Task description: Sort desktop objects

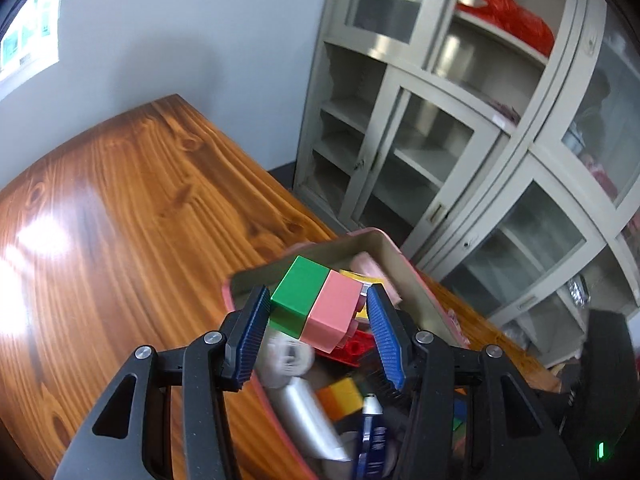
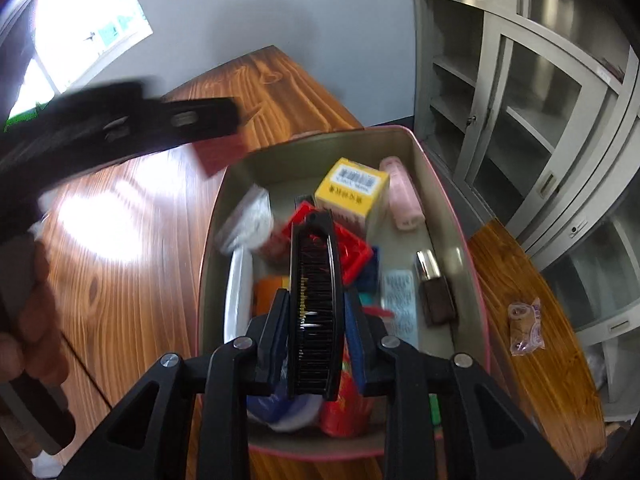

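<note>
Between the left gripper's (image 1: 318, 312) blue pads: a green-and-pink block (image 1: 316, 304), clamped above the pink-rimmed tin (image 2: 448, 200). Between the right gripper's (image 2: 316, 312) jaws: a black comb (image 2: 316, 280), standing on edge, pads slack beside it. Beneath both: a yellow box (image 2: 352, 188), red bricks (image 2: 352, 252) and a dark bottle (image 2: 436, 288); right of the tin, a bagged bundle of rubber bands (image 2: 526, 328) on the wooden table (image 2: 120, 208).

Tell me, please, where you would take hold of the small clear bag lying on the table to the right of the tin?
Come from straight above and pinch the bag across its narrow width. It lies flat and alone on the table, clear of the tin, so nothing blocks a gripper, and its flat film offers no side to catch.
</note>
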The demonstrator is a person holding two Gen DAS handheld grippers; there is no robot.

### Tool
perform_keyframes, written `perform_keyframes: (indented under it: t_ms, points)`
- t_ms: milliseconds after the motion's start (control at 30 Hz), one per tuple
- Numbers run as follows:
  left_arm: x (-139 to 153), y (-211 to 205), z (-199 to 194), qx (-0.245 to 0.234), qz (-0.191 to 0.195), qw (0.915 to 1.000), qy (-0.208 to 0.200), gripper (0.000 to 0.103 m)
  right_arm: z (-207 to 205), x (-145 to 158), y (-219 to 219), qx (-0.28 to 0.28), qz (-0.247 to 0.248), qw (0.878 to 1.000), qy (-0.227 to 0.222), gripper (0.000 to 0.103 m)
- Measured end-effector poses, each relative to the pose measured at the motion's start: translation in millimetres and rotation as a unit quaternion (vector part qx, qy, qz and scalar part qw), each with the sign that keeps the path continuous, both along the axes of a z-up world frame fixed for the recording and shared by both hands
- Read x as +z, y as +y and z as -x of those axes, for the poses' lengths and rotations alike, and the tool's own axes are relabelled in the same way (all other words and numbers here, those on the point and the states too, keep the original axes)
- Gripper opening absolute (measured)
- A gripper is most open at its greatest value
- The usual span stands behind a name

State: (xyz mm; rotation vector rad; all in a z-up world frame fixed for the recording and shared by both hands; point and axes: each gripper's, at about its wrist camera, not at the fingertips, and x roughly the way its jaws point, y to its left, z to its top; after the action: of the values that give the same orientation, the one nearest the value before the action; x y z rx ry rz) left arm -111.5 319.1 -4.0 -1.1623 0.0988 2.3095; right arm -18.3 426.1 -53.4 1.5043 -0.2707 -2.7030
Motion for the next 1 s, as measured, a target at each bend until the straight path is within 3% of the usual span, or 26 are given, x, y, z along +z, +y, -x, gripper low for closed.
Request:
perform_keyframes:
  t_ms: [100,133,200,367,533,700,800,1000]
  points:
    - [-3.2,13.8,-7.6,-0.003,0.016,0.9998,-0.008,0.059,-19.3,9.4,8.0,0.004,-0.006,1.0,0.026,0.068]
    - [-4.1,16.4,-9.4,-0.001,0.018,0.9998,-0.012,0.063,-23.3,11.0,10.3,0.003,-0.008,0.999,0.032,0.069]
    - [-3.3,16.4,-12.6,0.012,0.017,0.9997,-0.013,0.069,-31.4,12.7,17.3,-0.002,-0.006,0.999,0.035,0.07]
    - [5.7,7.6,-21.3,0.021,0.014,0.9996,-0.011,0.069,-51.2,17.7,22.6,-0.022,0.005,0.999,0.04,0.07]
    - [15.0,-13.9,-36.1,0.013,0.009,0.9998,0.009,0.069,-69.6,25.2,12.2,-0.052,0.001,0.997,0.057,0.078]
    - [25.3,-53.8,-62.1,0.007,0.018,0.9989,0.042,0.07,-87.0,27.0,-20.6,-0.079,0.007,0.995,0.052,0.081]
    - [28.5,-91.0,-79.4,0.014,0.021,0.998,0.058,0.079,-101.2,26.0,-49.7,-0.083,0.003,0.995,0.049,0.082]
    - [31.0,-141.4,-97.3,0.028,0.011,0.9969,0.073,0.082,-127.5,27.8,-85.5,-0.103,-0.01,0.994,0.039,0.082]
